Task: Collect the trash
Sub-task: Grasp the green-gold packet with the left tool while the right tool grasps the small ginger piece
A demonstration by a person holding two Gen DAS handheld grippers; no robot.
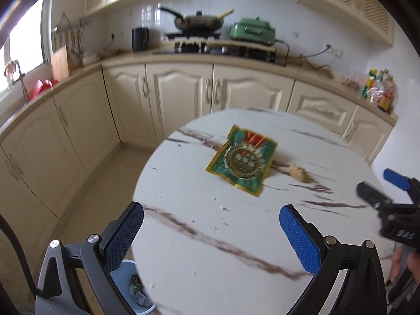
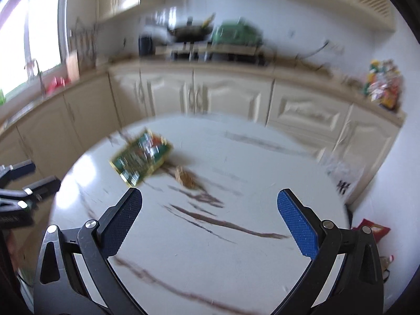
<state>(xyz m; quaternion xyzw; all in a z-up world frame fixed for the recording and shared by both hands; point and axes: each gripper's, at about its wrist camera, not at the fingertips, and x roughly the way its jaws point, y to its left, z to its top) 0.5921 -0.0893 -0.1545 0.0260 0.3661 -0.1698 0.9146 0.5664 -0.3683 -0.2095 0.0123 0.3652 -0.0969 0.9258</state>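
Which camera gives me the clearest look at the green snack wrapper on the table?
The left wrist view: the green wrapper lies near centre and fairly sharp. The right wrist view shows it smeared by motion blur, off to the left.

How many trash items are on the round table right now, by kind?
Green snack wrapper: 1
Brown crumpled scrap: 1
Total: 2
Both lie on the marble table. The left gripper and right gripper are open and empty.
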